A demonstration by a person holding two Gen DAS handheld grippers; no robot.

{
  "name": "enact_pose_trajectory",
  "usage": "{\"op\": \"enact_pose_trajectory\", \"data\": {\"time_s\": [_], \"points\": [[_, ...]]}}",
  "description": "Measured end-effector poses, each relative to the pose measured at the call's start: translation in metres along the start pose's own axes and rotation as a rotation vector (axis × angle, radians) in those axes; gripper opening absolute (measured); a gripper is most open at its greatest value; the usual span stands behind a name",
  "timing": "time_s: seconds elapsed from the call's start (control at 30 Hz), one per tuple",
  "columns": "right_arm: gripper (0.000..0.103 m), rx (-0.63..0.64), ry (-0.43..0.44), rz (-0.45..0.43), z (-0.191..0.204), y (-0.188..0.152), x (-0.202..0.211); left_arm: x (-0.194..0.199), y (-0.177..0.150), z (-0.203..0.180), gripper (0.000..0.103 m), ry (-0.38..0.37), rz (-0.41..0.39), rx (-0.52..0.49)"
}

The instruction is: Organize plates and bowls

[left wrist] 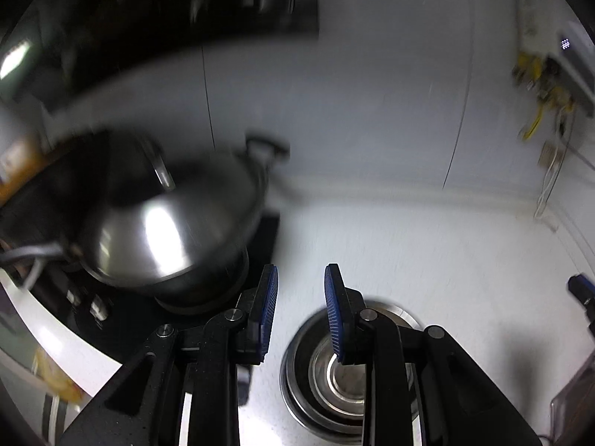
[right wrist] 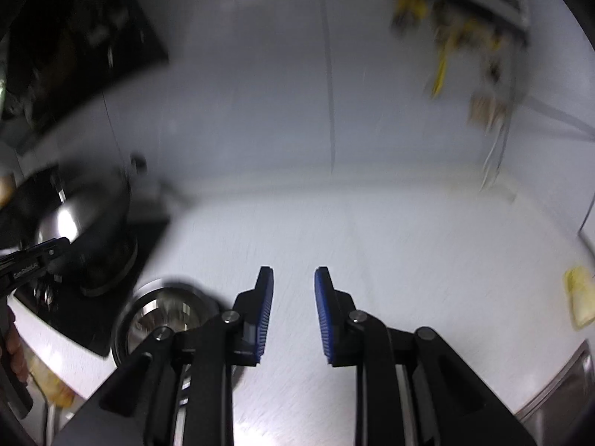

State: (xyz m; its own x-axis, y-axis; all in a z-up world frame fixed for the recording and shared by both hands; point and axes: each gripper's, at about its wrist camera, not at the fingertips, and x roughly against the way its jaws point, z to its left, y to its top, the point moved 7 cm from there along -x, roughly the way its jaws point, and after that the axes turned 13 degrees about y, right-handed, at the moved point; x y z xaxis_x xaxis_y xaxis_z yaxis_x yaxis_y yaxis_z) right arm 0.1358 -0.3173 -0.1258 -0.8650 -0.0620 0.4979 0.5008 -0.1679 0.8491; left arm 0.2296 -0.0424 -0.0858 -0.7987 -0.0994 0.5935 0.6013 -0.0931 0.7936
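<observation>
Clearly, both grippers are empty now. The left gripper (left wrist: pixel 301 310) has its blue pads a little apart with nothing between them, and the right gripper (right wrist: pixel 293 312) shows the same small gap and also holds nothing. The task's thing is the nested stack of steel bowls (left wrist: pixel 346 371), which stands on the white counter (left wrist: pixel 446 252); I take this stack as the landmark. Seen from the left wrist, the stack is just under the left gripper's right finger, and the big steel wok (left wrist: pixel 167 230) on the black stove (left wrist: pixel 119 323) is to the left of the stack, near but not touching it. From the right wrist, the stack is low at the left, partly hidden behind that gripper's left finger, and the counter to the right of the stack is bare as far as a pale yellow cloth (right wrist: pixel 580 299) at the far right. The pictures are blurred, so I cannot count the bowls. I judge that the stacking is mostly done. To do this step well, the hands should go away upward without hooking the rim, and check that the stack sits centred and not too near the stove.
</observation>
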Motion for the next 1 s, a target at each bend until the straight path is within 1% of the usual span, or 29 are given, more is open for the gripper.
{"op": "enact_pose_trajectory", "data": {"time_s": [0.1,0.17,0.27,0.37,0.43,0.6,0.63,0.67,0.73,0.87,0.9,0.93,1.0], "points": [[0.022,0.055,-0.017,-0.103,0.002,0.015,0.047,0.049,0.01,0.003,0.022,0.013,-0.108,0.017],[0.022,0.064,-0.016,-0.147,0.005,0.019,0.074,0.078,0.012,0.006,0.022,0.006,-0.148,0.035],[0.022,0.062,-0.013,-0.186,0.009,0.021,0.109,0.116,0.012,0.013,0.022,0.004,-0.176,0.056],[0.022,0.044,-0.01,-0.214,0.012,0.022,0.133,0.143,0.013,0.023,0.022,0.012,-0.206,0.062],[0.022,0.024,-0.009,-0.234,0.013,0.022,0.146,0.152,0.014,0.028,0.027,0.014,-0.228,0.061],[0.022,-0.017,-0.006,-0.275,0.021,0.02,0.17,0.17,0.012,0.043,0.028,0.014,-0.248,0.066],[0.022,-0.023,-0.008,-0.28,0.025,0.019,0.176,0.173,0.01,0.047,0.03,0.017,-0.251,0.062],[0.022,-0.028,-0.014,-0.284,0.027,0.017,0.179,0.175,0.008,0.051,0.032,0.02,-0.25,0.055],[0.022,-0.046,-0.008,-0.287,0.035,0.012,0.186,0.176,0.003,0.056,0.039,0.007,-0.237,0.047],[0.022,-0.058,-0.016,-0.276,0.051,-0.002,0.193,0.181,-0.01,0.07,0.04,-0.003,-0.23,0.046],[0.024,-0.06,-0.021,-0.271,0.054,-0.006,0.195,0.181,-0.013,0.074,0.043,-0.008,-0.228,0.045],[0.031,-0.059,-0.027,-0.266,0.058,-0.011,0.198,0.181,-0.015,0.077,0.048,-0.01,-0.225,0.047],[0.042,-0.058,-0.036,-0.266,0.064,-0.017,0.204,0.184,-0.018,0.085,0.052,-0.018,-0.223,0.061]]}}
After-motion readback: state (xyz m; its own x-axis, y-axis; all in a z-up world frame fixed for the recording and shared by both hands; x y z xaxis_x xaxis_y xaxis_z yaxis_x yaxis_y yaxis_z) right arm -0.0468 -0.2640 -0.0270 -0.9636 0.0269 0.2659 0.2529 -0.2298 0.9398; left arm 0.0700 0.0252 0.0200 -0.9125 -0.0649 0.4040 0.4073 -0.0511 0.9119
